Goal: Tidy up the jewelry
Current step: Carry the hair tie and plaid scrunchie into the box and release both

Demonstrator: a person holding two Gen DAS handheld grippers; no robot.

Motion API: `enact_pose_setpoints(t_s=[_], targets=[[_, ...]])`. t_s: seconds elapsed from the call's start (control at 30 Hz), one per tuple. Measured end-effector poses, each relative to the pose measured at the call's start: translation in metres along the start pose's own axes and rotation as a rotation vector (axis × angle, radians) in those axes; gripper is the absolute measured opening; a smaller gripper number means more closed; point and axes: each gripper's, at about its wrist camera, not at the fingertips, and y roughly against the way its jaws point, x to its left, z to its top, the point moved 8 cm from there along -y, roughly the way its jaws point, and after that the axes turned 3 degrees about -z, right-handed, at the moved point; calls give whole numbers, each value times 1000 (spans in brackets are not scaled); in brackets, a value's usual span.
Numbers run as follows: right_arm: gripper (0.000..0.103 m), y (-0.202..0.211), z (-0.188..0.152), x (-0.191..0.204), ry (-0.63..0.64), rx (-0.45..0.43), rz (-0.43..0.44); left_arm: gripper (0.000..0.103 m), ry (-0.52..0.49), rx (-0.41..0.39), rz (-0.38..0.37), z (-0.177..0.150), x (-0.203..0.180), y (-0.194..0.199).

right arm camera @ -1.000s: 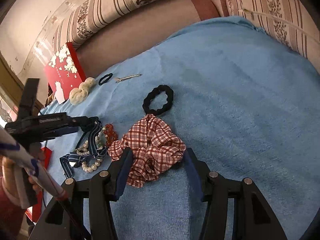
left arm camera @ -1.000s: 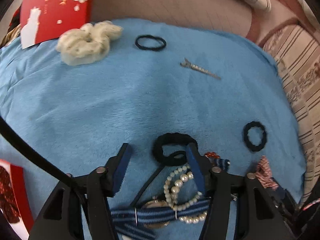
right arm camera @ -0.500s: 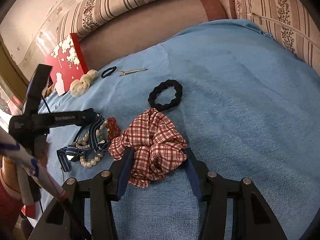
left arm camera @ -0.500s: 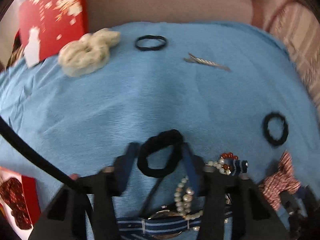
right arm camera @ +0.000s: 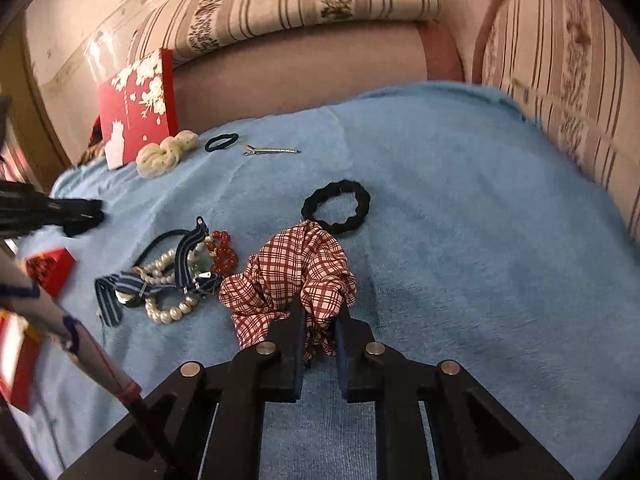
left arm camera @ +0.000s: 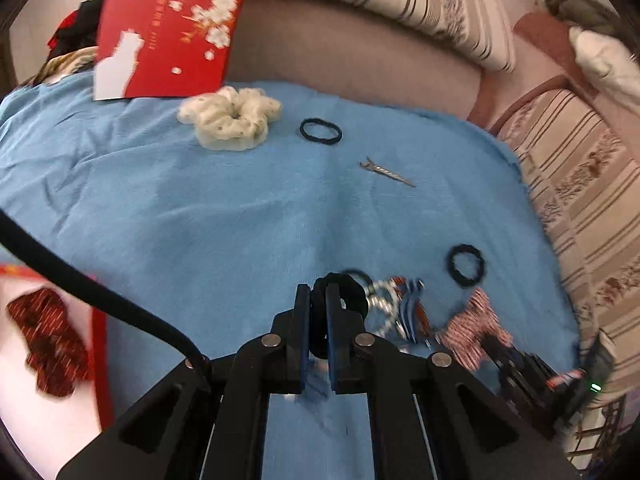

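Observation:
My left gripper [left arm camera: 317, 300] is shut on a thick black hair tie [left arm camera: 352, 300] and holds it above the blue blanket [left arm camera: 200, 208]. My right gripper [right arm camera: 320, 320] is shut on the red plaid scrunchie [right arm camera: 292, 272]. A pile of pearl bracelet [right arm camera: 168, 308], striped blue band [right arm camera: 116, 288] and red beads [right arm camera: 222, 252] lies left of the scrunchie. Another black scrunchie ring [right arm camera: 336, 206] lies just beyond it. Farther back lie a cream scrunchie [left arm camera: 230, 118], a thin black hair tie [left arm camera: 320, 131] and a silver hair clip [left arm camera: 386, 172].
A red box lid with white flowers [left arm camera: 172, 28] leans against the sofa back at the far left. A red and white box [left arm camera: 44, 340] sits at the blanket's left edge. Striped cushions [left arm camera: 592, 200] border the right side.
Both grippers have shut: the left on the thick black hair tie, lifting it off the pile, and the right on the plaid scrunchie.

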Motion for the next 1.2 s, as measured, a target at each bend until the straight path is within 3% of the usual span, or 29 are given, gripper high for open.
enact_pose_setpoints(t_s=[0.13, 0.3, 0.43, 0.6, 0.8, 1.03, 1.2], targets=[[10, 17, -4, 5, 2, -21, -8, 6, 44, -41, -28, -23, 20, 51], [10, 61, -1, 15, -76, -40, 88, 7, 53, -81, 63, -53, 69, 101], [10, 96, 10, 51, 3, -77, 115, 7, 153, -105, 109, -74, 134, 137], [10, 129, 25, 123, 119, -94, 217, 7, 276, -147, 165, -98, 205, 167], [10, 133, 12, 237, 236, -14, 389, 7, 366, -145, 195, -117, 264, 176], [10, 117, -43, 366, 448, 111, 518, 7, 421, -138, 213, -113, 311, 162], [10, 96, -82, 412, 544, 190, 551, 7, 447, -129, 224, -106, 335, 153]])
